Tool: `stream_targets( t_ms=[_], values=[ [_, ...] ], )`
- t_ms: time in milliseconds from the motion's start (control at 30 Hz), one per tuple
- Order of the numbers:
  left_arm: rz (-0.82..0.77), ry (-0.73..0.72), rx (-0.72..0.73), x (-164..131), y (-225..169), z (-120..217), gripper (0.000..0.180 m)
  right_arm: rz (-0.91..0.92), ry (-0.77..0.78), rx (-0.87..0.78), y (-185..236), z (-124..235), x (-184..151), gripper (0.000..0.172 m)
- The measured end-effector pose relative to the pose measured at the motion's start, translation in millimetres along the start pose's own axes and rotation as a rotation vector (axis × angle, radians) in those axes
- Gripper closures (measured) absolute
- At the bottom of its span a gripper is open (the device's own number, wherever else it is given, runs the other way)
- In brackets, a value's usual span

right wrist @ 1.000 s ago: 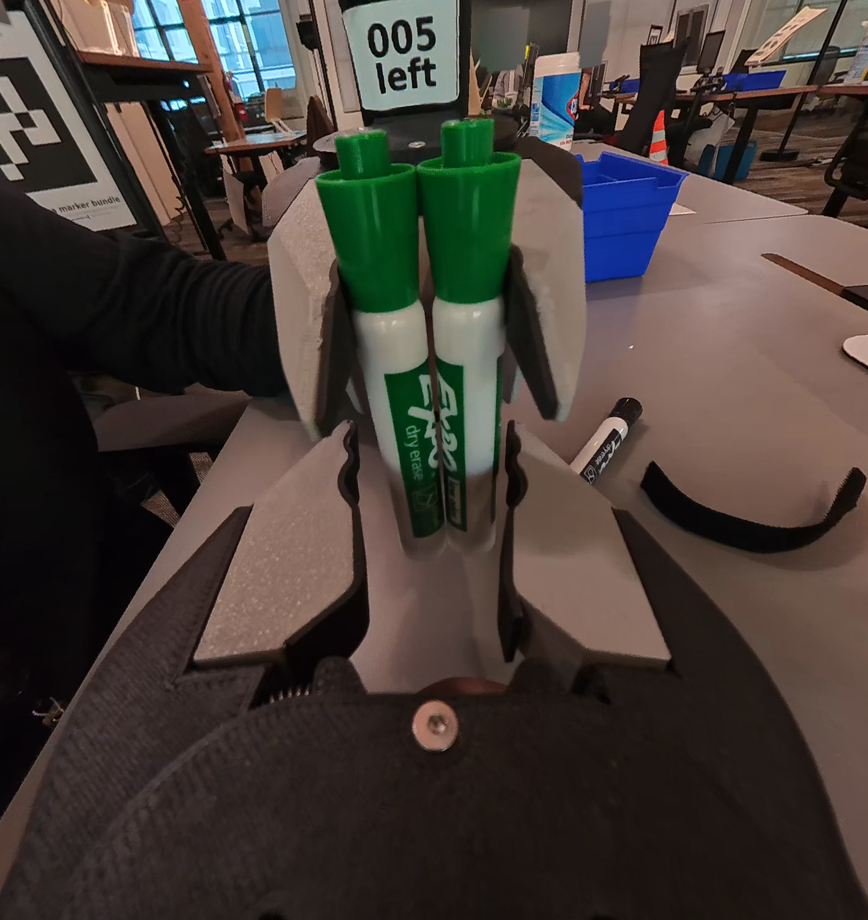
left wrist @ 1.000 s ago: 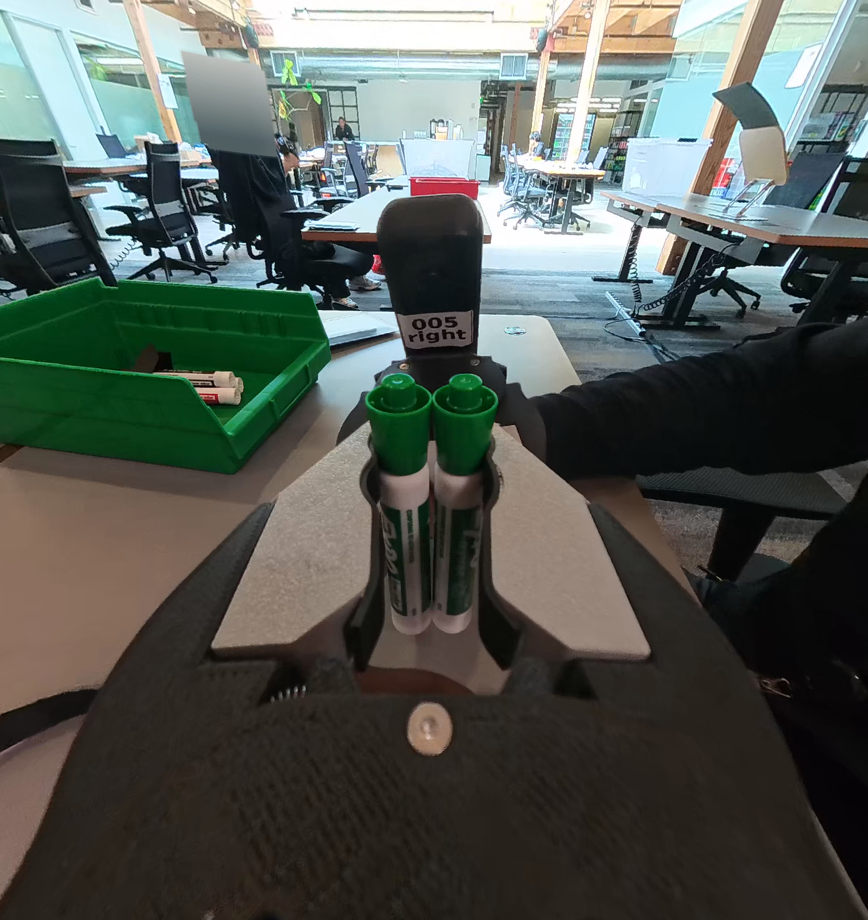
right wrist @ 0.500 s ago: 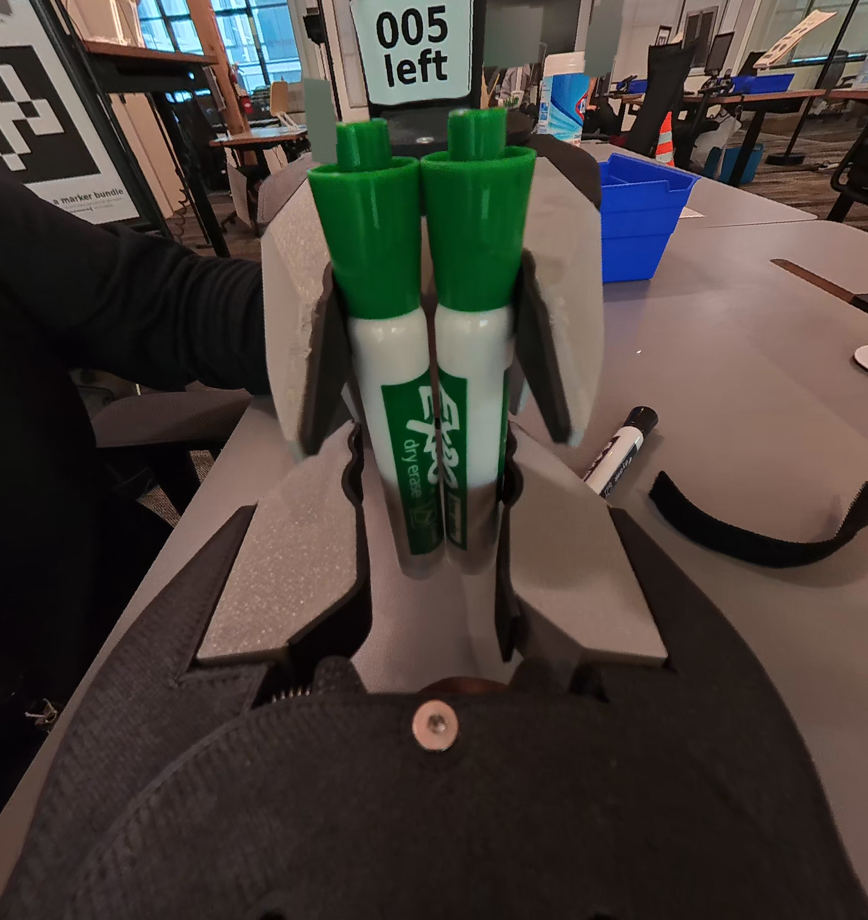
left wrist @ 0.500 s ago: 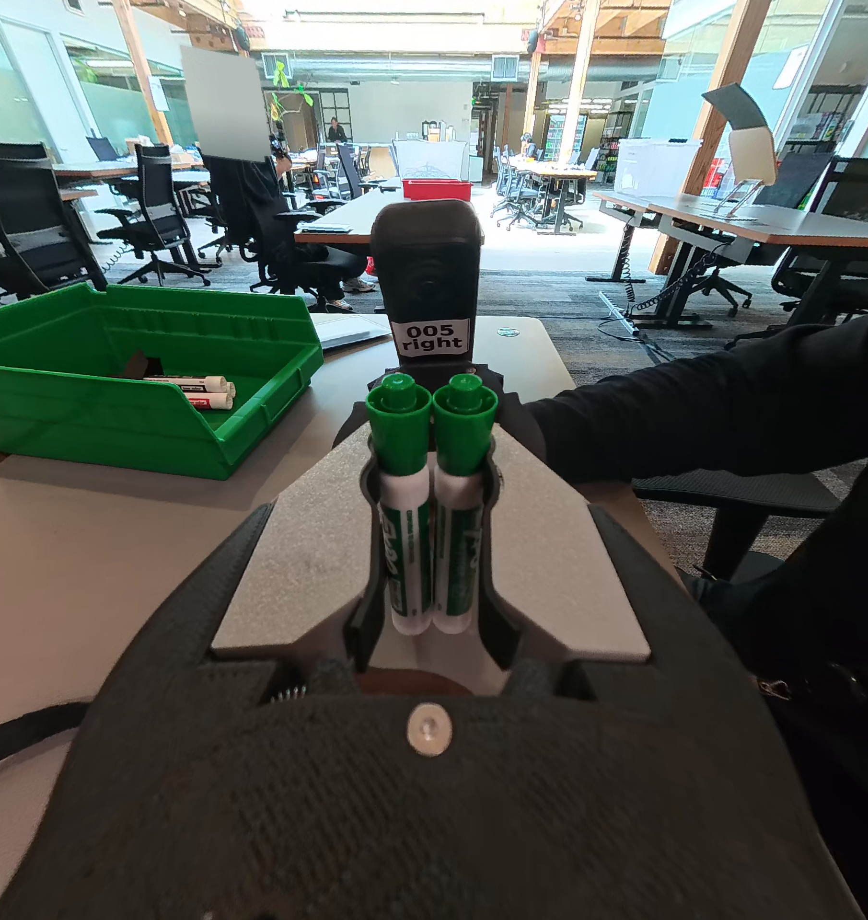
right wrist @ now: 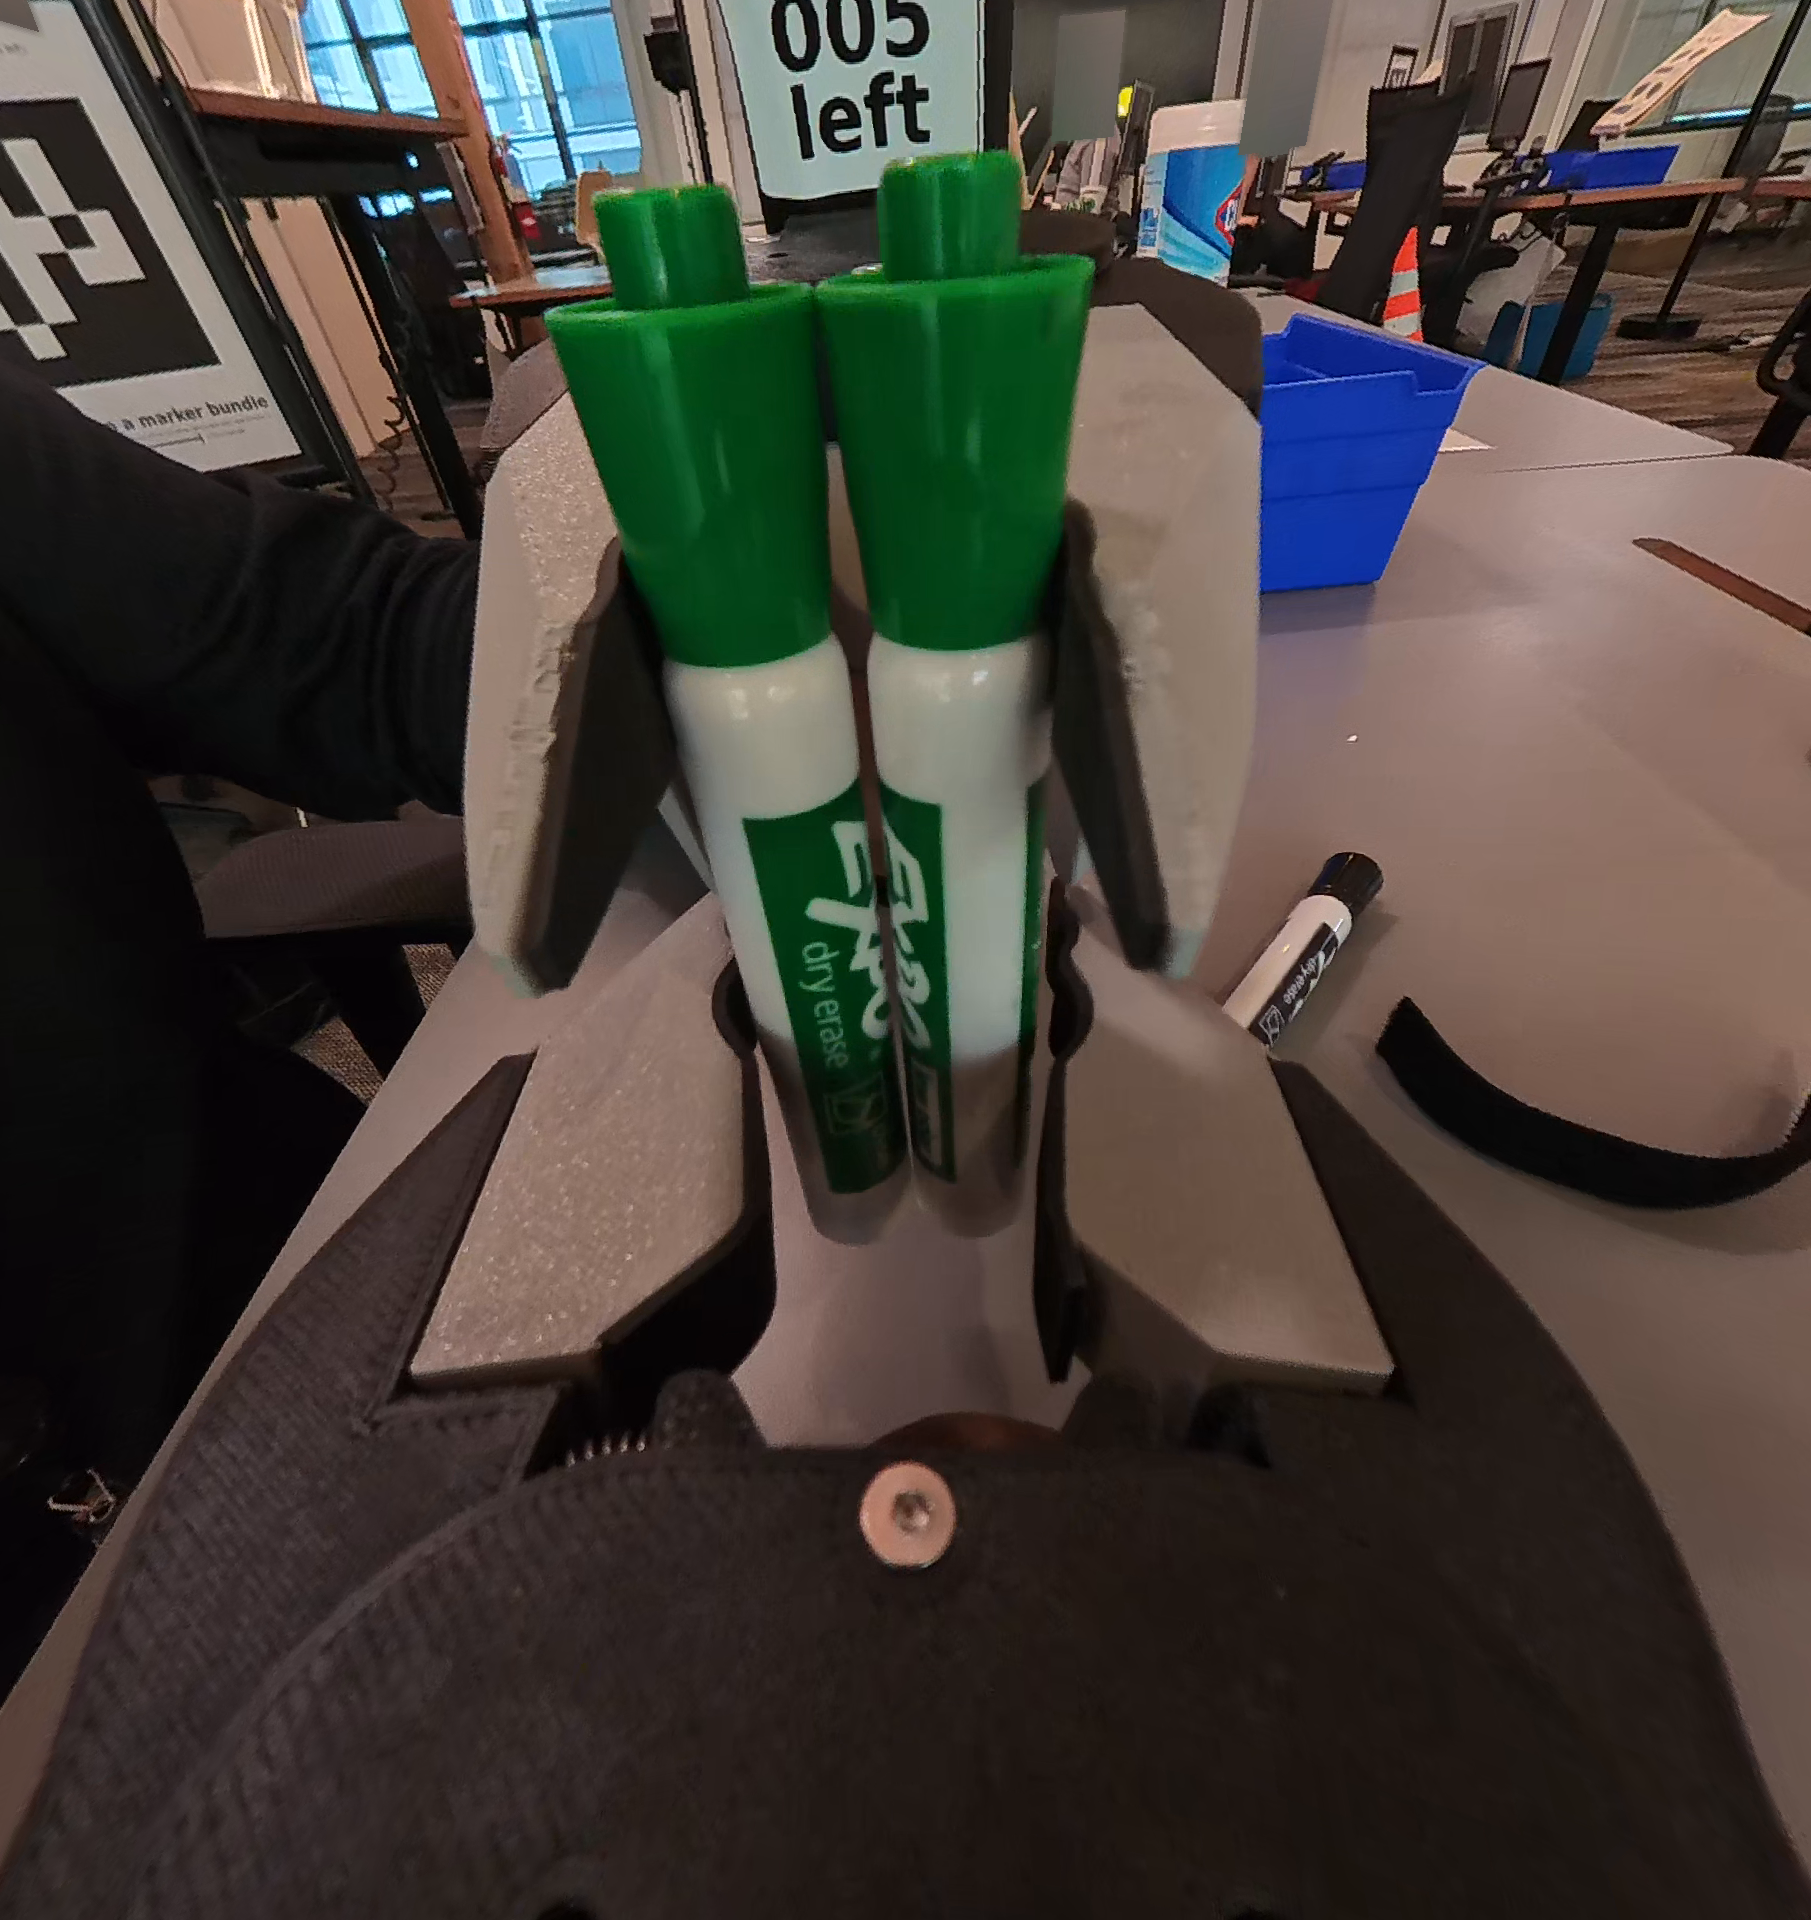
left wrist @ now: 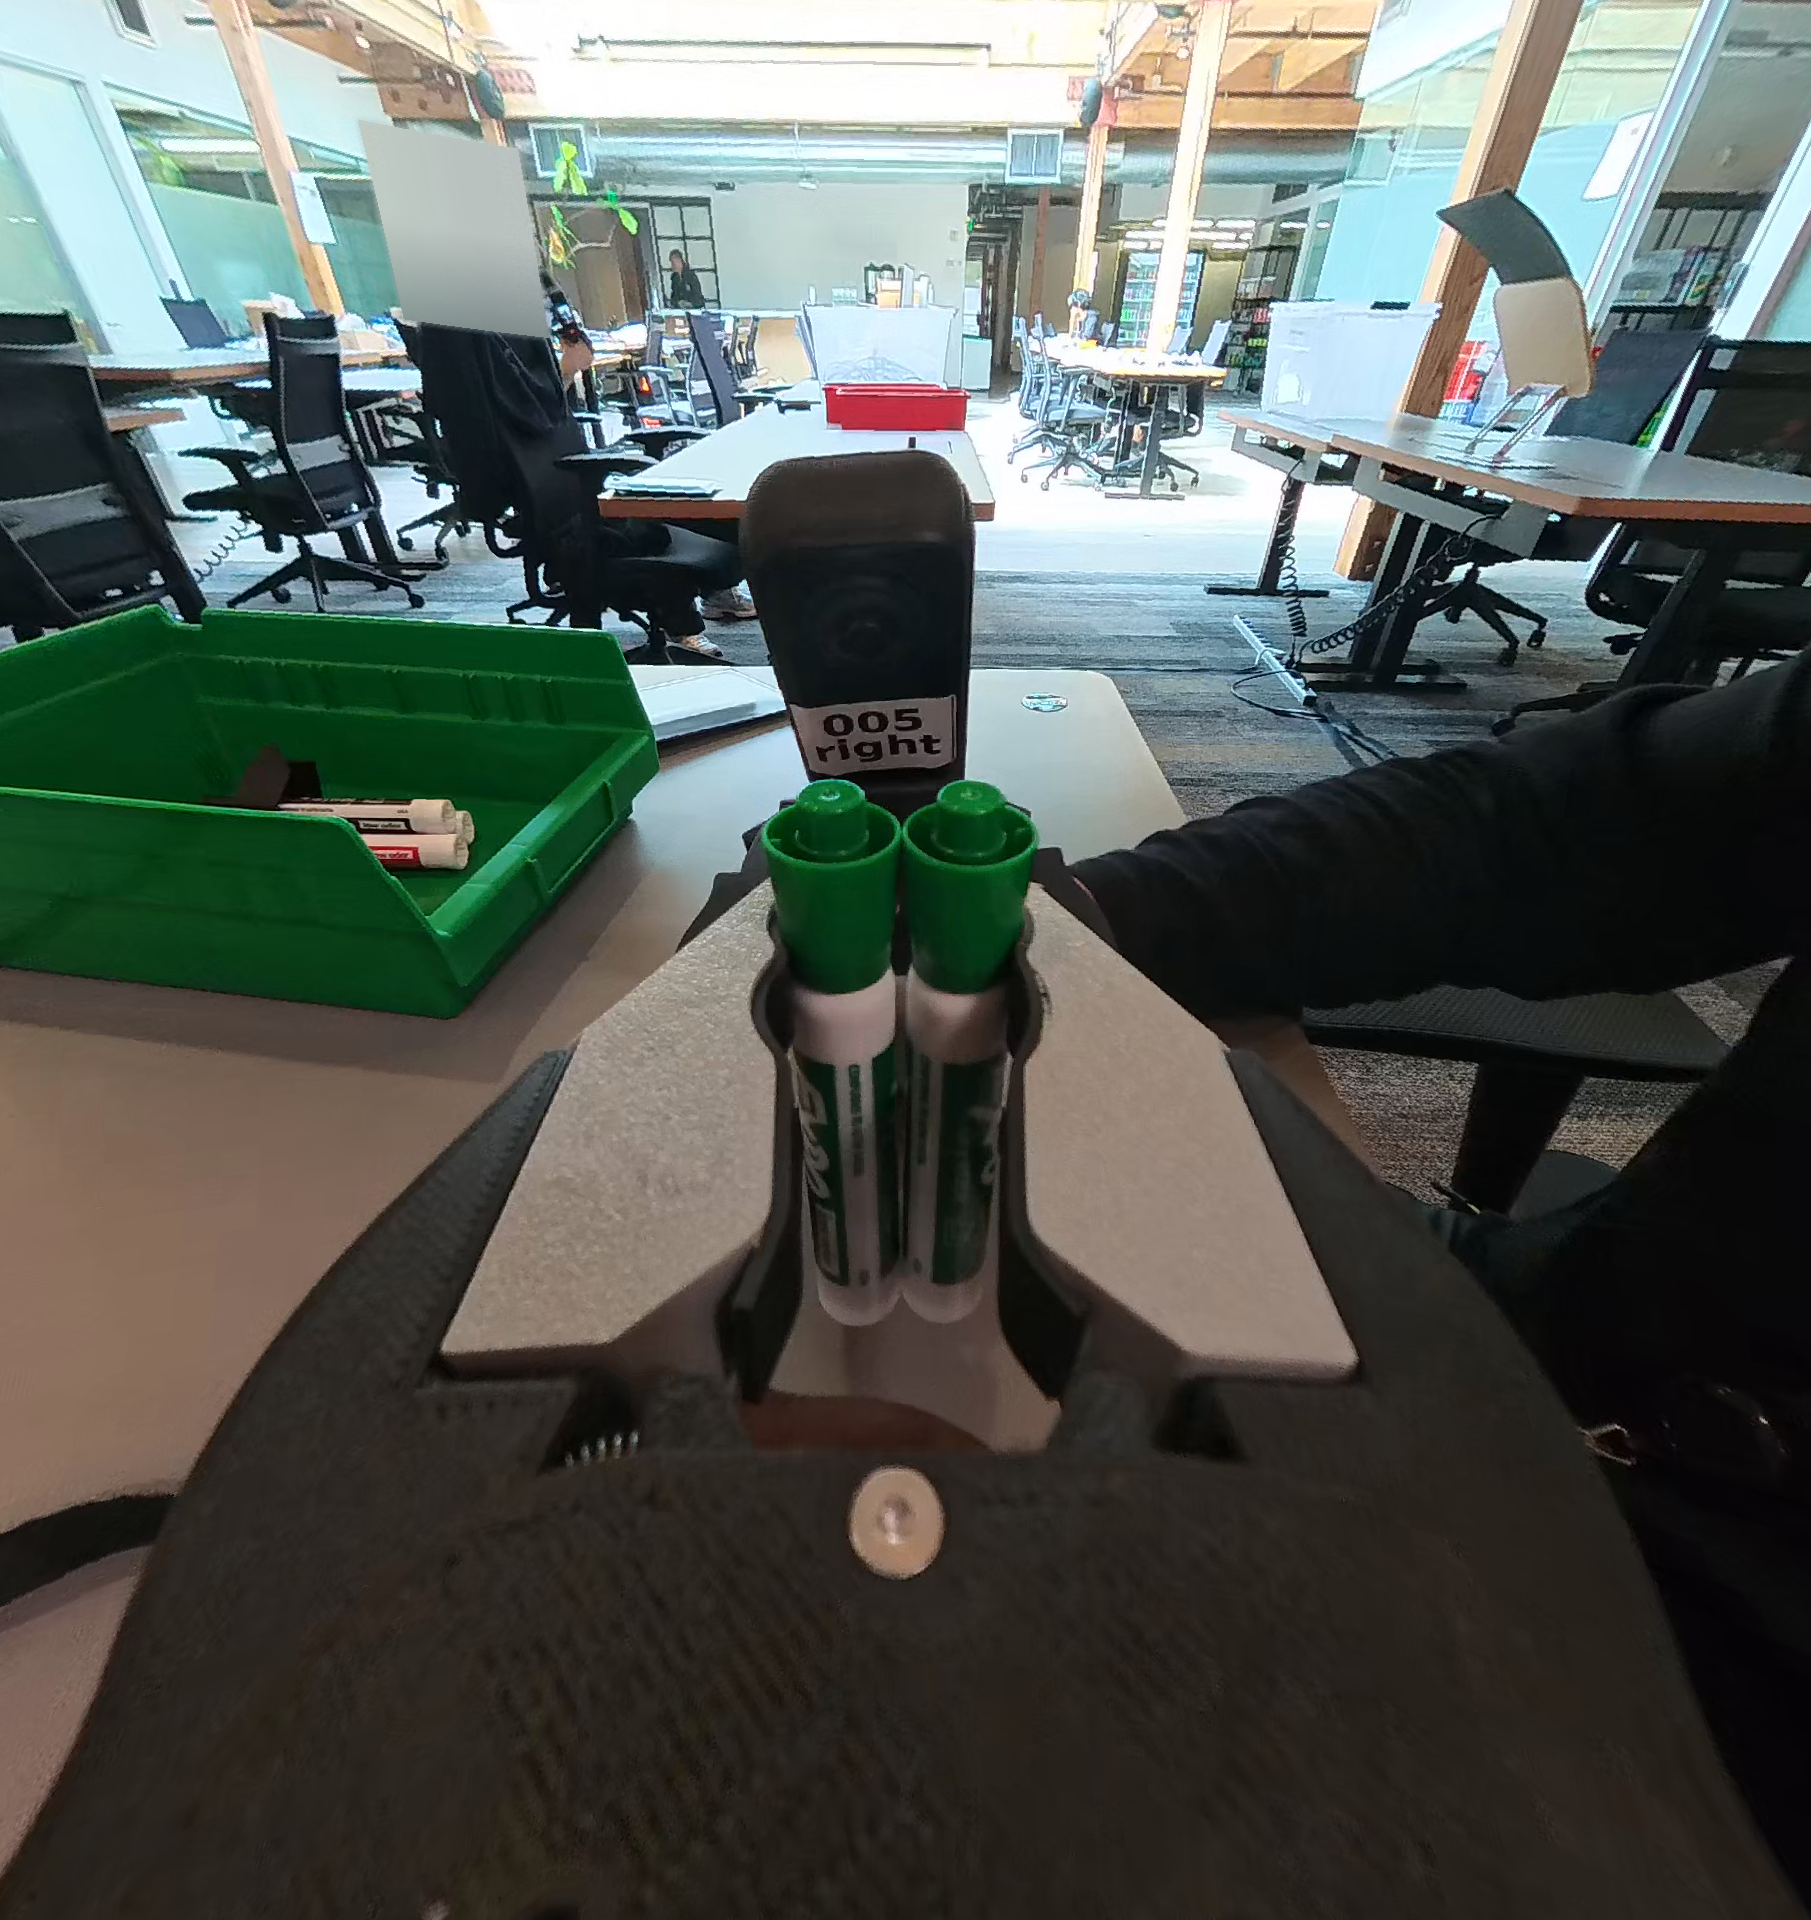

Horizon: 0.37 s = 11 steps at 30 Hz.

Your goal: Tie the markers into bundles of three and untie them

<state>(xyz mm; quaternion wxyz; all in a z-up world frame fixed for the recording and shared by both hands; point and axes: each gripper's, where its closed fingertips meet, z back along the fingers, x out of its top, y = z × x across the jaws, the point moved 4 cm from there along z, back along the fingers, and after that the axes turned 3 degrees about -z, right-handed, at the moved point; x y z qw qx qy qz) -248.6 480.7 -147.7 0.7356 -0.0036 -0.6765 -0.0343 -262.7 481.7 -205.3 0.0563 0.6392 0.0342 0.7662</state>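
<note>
The left claw (left wrist: 898, 1023) is part-way closed, its pads pressing two upright green-capped white plastic markers (left wrist: 896, 1091) side by side. The right claw (right wrist: 893, 1013) stands wider around their lower barrels, facing it. Beyond, a black-capped marker (right wrist: 1301, 951) and black strap (right wrist: 1566, 1143) lie on the grey tabletop (right wrist: 1555, 831).

Green markers (right wrist: 859, 727): now nearer and larger in the right wrist view.
Left gripper (right wrist: 859, 935): its fingertips have come down to overlap the right gripper (right wrist: 896, 1039) fingertips.
Green bin (left wrist: 257, 831): slightly lower in the left wrist view.
</note>
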Motion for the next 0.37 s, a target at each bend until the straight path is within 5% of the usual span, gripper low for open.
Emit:
stream_targets(
  t_ms=[367],
  values=[
    [0.028, -0.024, -0.027, 2.2, -1.5, 1.5, 0.144, 0.003, -0.014, 0.018, 2.3, -0.1, 1.9, 0.126]
  ],
)
